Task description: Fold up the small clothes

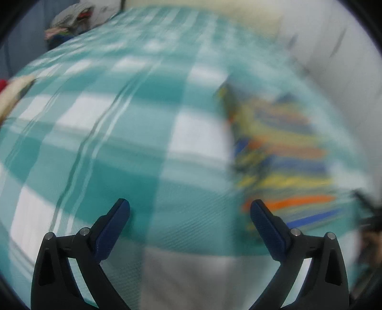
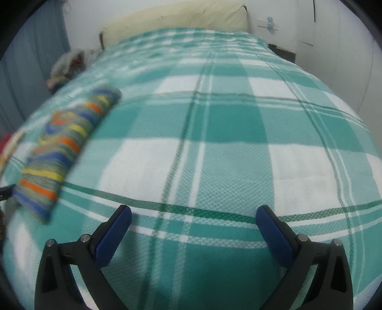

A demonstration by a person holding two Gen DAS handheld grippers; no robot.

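A folded striped garment in blue, orange, yellow and grey lies on the teal-and-white checked bedspread at the left of the right wrist view. It also shows, blurred, in the left wrist view at the right. My left gripper is open and empty above the bedspread, left of the garment. My right gripper is open and empty above bare bedspread, well to the right of the garment.
A heap of mixed clothes sits at the far left edge of the bed, also in the left wrist view. A cream headboard cushion lies at the far end. White walls stand to the right. Cream and red fabric sits at the left edge.
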